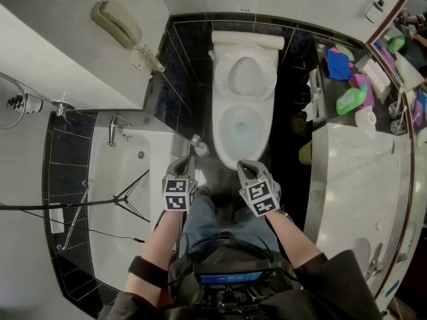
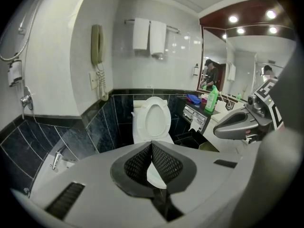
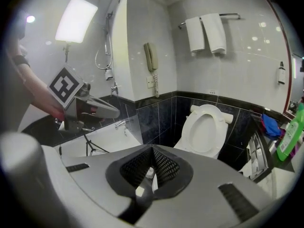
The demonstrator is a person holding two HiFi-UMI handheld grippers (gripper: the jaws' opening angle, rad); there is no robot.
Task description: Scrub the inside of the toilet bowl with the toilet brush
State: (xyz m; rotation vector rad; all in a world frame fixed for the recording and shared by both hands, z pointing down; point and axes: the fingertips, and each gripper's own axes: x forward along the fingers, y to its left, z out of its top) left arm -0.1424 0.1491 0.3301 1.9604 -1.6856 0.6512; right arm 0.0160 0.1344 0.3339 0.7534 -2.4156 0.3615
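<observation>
The grey left gripper and grey right gripper are hanging before the open white ceramic toilet bowl, each with jaws pressed together, pinching nothing.

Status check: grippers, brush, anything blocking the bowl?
Left gripper, right gripper: shut, empty. Toilet brush stands beside toilet bowl, untouched. Bowl open, unobstructed.
</observation>
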